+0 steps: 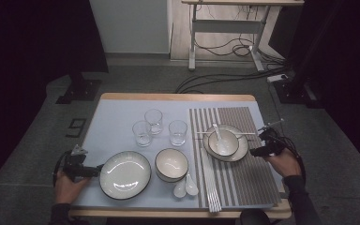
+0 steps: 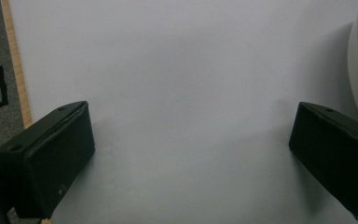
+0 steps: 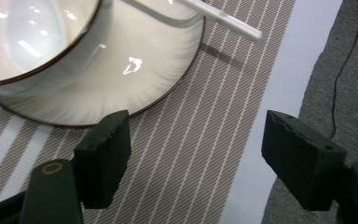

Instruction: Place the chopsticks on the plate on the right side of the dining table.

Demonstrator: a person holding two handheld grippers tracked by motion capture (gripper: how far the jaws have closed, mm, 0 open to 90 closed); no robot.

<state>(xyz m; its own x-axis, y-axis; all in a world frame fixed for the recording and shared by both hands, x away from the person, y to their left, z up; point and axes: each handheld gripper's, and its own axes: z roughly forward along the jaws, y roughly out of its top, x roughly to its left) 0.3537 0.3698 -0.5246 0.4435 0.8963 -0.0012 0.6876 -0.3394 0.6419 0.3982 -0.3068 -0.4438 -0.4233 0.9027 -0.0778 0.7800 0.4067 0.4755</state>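
My left gripper (image 1: pixel 96 169) rests on the pale blue mat (image 2: pixel 182 70) with its tips by the left rim of a large white plate (image 1: pixel 124 174). Its jaws (image 2: pixel 191 154) stand wide apart with nothing between them. My right gripper (image 1: pixel 255 151) hovers at the right rim of a smaller plate (image 1: pixel 240 152) that carries a bowl (image 1: pixel 224 140) with a white spoon (image 1: pixel 217 131) in it. In the right gripper view its jaws (image 3: pixel 196 149) are open over the striped placemat (image 3: pixel 191 116), just short of the plate (image 3: pixel 135 79). A white chopstick (image 3: pixel 228 21) lies across the plate's far edge.
Three glasses (image 1: pixel 154 120) stand at the middle back. A second bowl (image 1: pixel 171 164) sits beside the large plate, with two white spoons (image 1: pixel 185 186) in front of it. Chopsticks (image 1: pixel 211 183) lie along the placement's left edge. The table's wooden edge (image 1: pixel 178 213) runs near me.
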